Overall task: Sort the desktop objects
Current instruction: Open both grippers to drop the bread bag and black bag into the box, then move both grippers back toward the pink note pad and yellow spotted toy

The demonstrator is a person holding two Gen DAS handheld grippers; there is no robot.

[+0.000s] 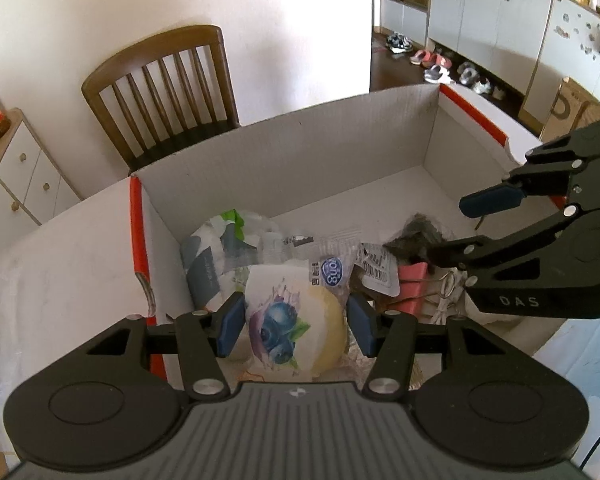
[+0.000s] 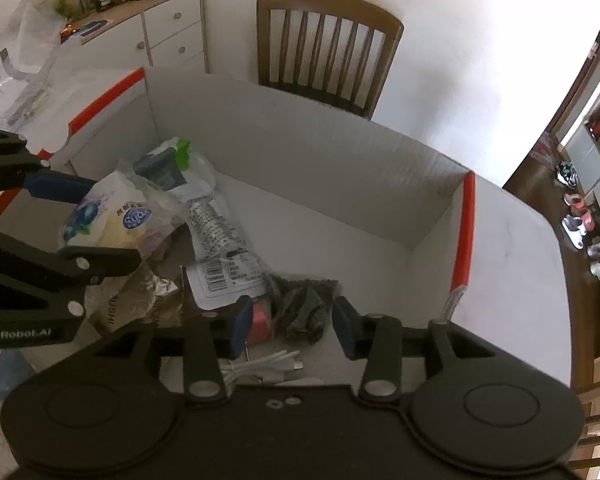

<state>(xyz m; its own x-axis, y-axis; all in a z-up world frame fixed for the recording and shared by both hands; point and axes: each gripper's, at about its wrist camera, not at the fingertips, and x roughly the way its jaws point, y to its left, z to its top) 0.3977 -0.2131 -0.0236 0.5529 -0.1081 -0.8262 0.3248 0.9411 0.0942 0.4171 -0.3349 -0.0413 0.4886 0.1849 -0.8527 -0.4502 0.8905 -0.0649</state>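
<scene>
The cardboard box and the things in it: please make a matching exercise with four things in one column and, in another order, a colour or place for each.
Things:
1. blueberry snack bag
2. binder clip
3. cable
4. chair

Descriptions:
A. white, coiled on the box floor near the right tool
B. brown wood, behind the box
C. pink, beside a dark crumpled packet
D. between the fingers of the left tool

Pairs: 1-D, 2-C, 3-A, 4-B
</scene>
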